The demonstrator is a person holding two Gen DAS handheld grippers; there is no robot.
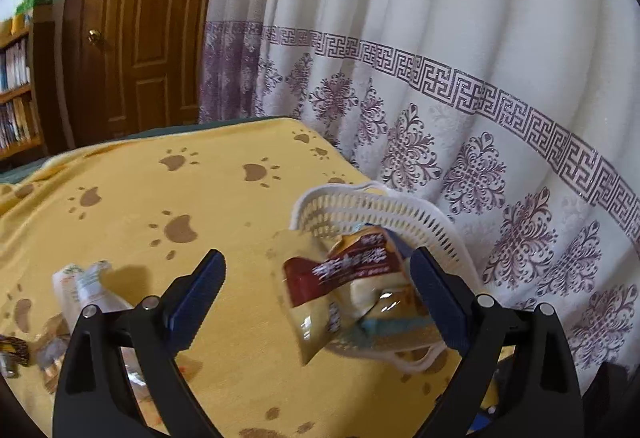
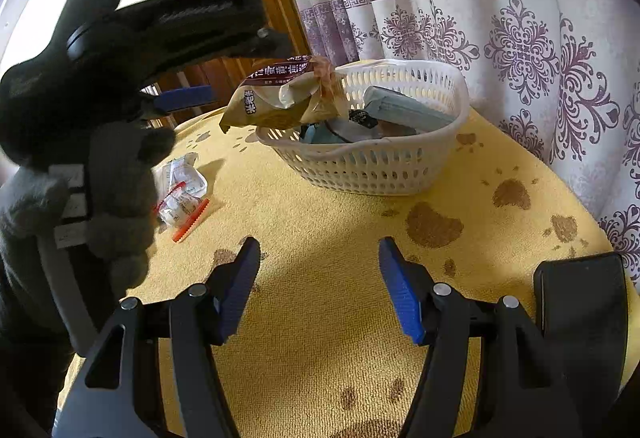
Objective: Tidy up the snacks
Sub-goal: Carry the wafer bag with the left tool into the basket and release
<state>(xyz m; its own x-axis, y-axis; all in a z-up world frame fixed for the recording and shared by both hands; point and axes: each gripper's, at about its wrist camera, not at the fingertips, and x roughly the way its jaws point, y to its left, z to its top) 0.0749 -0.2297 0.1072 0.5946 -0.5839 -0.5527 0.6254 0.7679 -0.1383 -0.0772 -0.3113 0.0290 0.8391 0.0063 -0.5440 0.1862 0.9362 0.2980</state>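
The left gripper [image 1: 316, 302] had its blue pads spread wide, and a brown and tan snack packet [image 1: 340, 278] sat tilted between them, blurred, with a clear gap on its left side; whether the right pad touched it could not be told. Seen from the right wrist view, that packet [image 2: 280, 98] hung at the near left rim of a white slotted basket [image 2: 372, 166], half over the edge. The right gripper [image 2: 320, 278] stood with its jaws apart and nothing between them, low in the frame over a bare patch of cloth. Both worked above a table covered by a yellow cloth [image 2: 320, 318] printed with brown paw marks. Behind it hung a white curtain [image 1: 440, 38] with a purple key border and flower motifs, and at upper left a brown panelled door [image 1: 140, 38] and a bookshelf [image 1: 16, 90]. Inside the basket lay a grey-blue packet [image 2: 404, 110] and other wrappers. On the cloth to the left of the basket lay several small clear packets [image 2: 182, 194], one with a red edge. A gloved hand [image 2: 112, 190] filled the left side of the right wrist view, wrapped round the left gripper's handle and angled downward towards the basket.
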